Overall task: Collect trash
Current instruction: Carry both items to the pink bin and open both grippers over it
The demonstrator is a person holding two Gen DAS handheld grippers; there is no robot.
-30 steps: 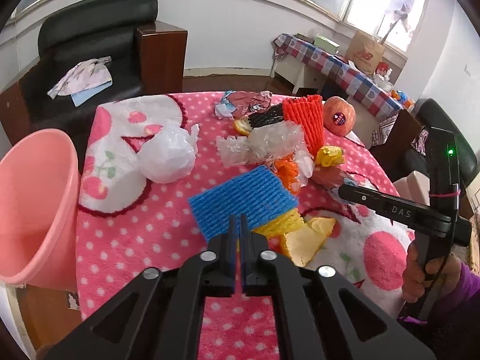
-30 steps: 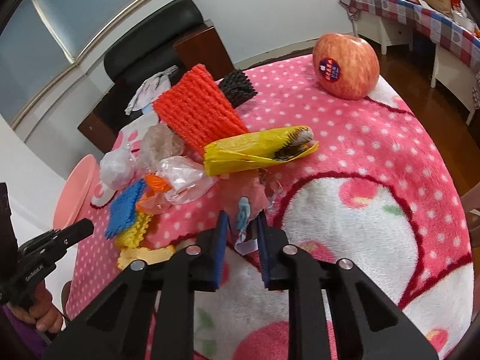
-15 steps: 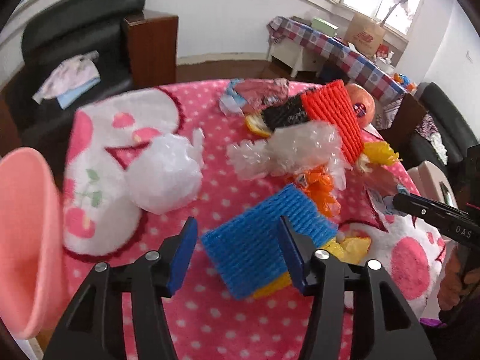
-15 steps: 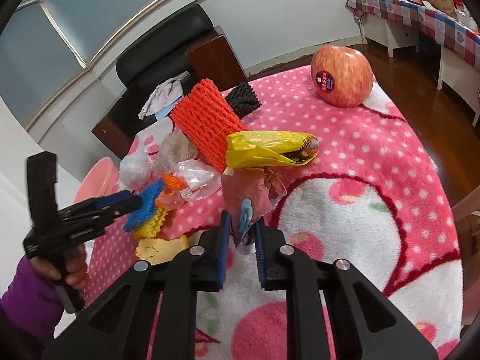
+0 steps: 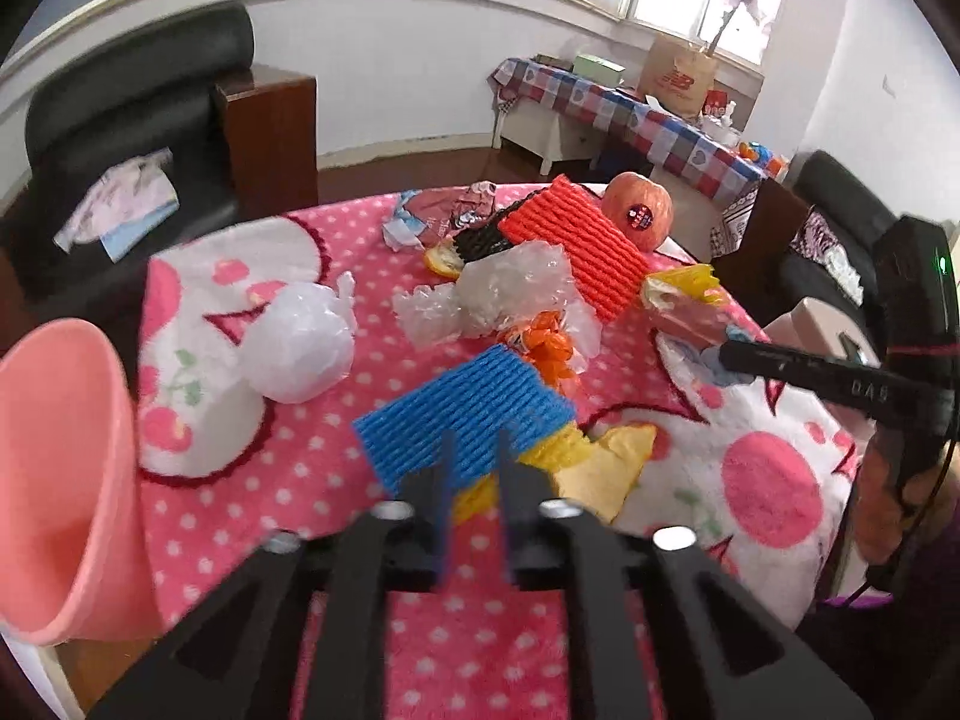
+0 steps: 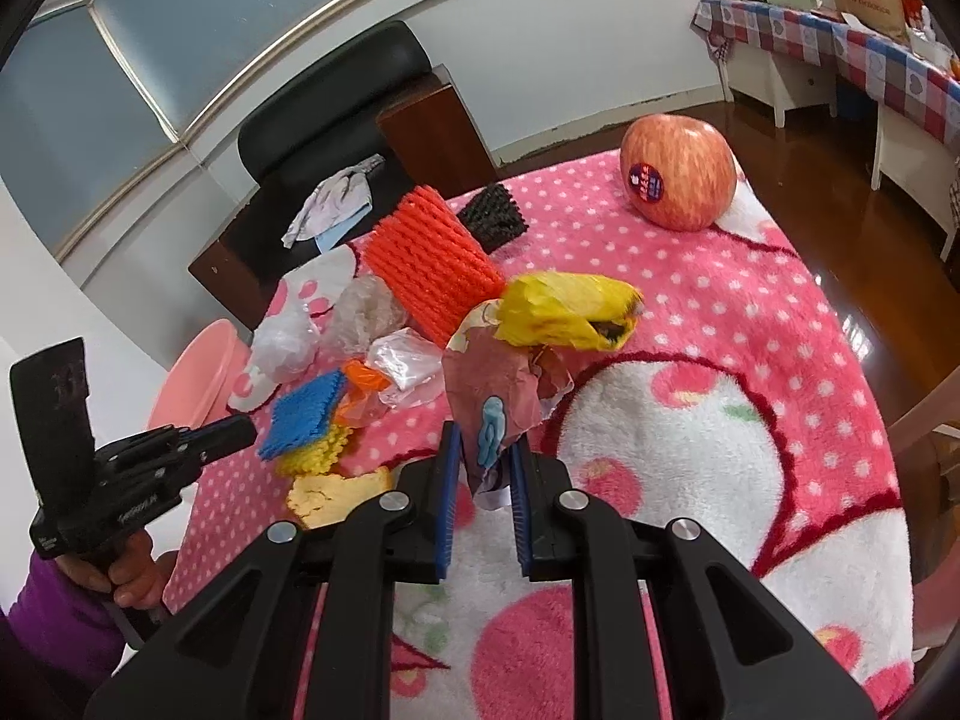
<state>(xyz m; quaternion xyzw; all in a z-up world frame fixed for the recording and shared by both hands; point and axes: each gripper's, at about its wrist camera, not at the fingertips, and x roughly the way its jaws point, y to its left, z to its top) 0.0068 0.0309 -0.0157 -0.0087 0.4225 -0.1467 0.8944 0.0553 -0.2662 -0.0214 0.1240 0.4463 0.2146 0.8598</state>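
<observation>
**Grippers working a trash pile on the counter**

Left wrist view: left gripper [image 5: 474,468], spread wide half a second ago, is closing around the ribbed blue foam net [image 5: 462,414]; pads not yet pressing. Pickup appears imminent; pink bin [image 5: 54,480] waits at the counter's edge.

Right wrist view: right gripper [image 6: 483,480] pinches a crumpled reddish paper wrapper [image 6: 492,384], now lifted against the glossy yellow bag [image 6: 564,309].
</observation>
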